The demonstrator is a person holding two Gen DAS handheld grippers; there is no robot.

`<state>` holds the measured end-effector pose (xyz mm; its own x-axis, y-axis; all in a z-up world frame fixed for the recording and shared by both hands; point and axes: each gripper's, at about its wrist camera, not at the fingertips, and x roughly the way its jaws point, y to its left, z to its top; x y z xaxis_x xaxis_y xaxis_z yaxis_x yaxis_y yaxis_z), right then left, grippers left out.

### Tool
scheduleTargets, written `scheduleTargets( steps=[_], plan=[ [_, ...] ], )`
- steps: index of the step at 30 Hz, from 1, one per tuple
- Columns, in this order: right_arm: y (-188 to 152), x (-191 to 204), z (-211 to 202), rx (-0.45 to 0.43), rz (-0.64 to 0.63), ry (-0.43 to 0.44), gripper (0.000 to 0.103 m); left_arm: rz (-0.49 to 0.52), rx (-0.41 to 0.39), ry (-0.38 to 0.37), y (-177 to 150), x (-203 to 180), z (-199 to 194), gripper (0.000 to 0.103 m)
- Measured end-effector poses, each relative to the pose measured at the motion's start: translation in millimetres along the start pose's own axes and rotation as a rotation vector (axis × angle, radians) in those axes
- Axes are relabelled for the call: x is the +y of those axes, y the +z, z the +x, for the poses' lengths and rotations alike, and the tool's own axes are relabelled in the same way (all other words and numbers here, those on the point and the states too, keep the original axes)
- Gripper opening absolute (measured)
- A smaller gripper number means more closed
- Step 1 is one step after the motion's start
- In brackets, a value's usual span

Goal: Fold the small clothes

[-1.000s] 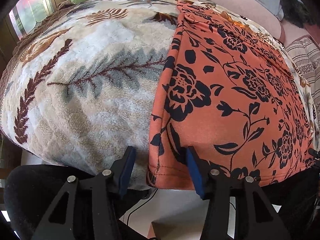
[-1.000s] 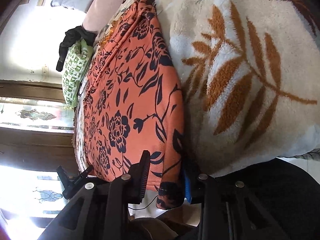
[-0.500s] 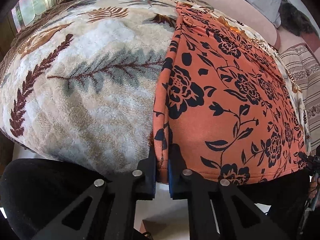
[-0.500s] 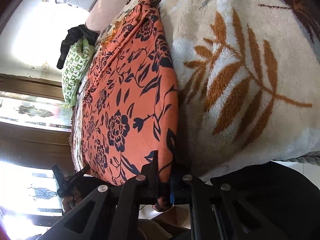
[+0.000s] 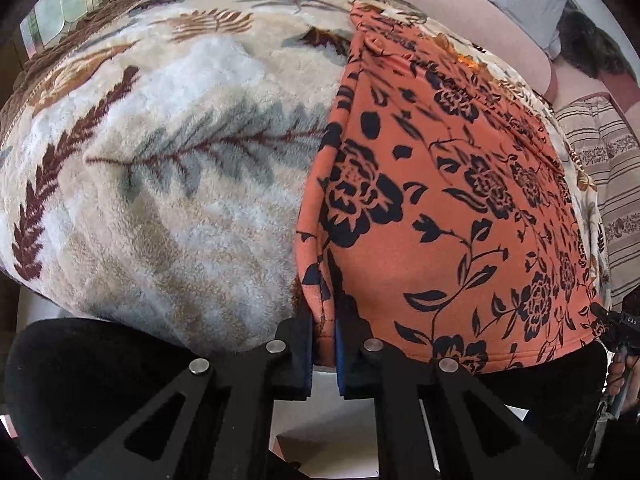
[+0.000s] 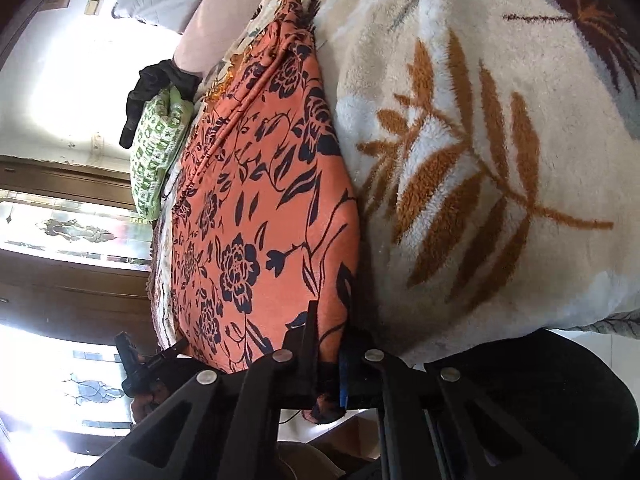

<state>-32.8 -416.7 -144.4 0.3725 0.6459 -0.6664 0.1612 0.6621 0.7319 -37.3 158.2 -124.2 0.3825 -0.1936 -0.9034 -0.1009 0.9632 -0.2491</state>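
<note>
Orange floral garment (image 5: pixel 440 208) is lying flat on the leaf-patterned fleece blanket (image 5: pixel 168 184) covering the bed, its near hem hanging just over the blanket's front edge, with bare blanket lying open on both sides of it and a green patterned pillow (image 6: pixel 156 160) sitting at the far end. Left gripper (image 5: pixel 323 344) is pinching the hem's left corner, jaws pressed together on the cloth. Right gripper (image 6: pixel 329 364) is clamping the opposite corner likewise.
</note>
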Motion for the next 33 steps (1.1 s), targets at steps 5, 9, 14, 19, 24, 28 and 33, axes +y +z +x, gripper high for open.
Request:
scheduleTargets(
  steps=[5, 9, 14, 19, 24, 28, 33],
  plan=[
    [13.1, 10.8, -9.3, -0.025, -0.003, 0.075, 0.007, -0.013, -0.028, -0.061, 25.0, 0.3, -17.0, 0.009],
    [37.4, 29.2, -14.4, -0.051, -0.012, 0.152, 0.007, 0.052, -0.091, -0.081, 59.7, -18.3, -38.6, 0.009],
    [101.3, 76.9, -29.3, -0.131, -0.084, 0.225, 0.006, 0.125, -0.23, -0.108, 141.3, -47.3, -71.6, 0.009],
    [193.5, 130.1, -35.9, -0.232, -0.159, 0.227, 0.006, 0.113, -0.339, -0.087, 239.2, -62.5, -62.2, 0.009],
    [291.3, 135.4, 11.3, -0.263, -0.121, 0.144, 0.012, 0.084, -0.343, 0.029, 320.3, -69.8, 23.4, 0.034],
    [313.2, 86.1, 74.6, -0.273, -0.009, -0.061, 0.084, 0.054, -0.278, 0.175, 341.0, -55.6, 92.9, 0.071],
    [275.1, 67.2, 64.0, -0.296, -0.106, -0.095, 0.084, 0.045, -0.267, 0.091, 292.9, -27.4, 79.9, 0.071]
  ],
)
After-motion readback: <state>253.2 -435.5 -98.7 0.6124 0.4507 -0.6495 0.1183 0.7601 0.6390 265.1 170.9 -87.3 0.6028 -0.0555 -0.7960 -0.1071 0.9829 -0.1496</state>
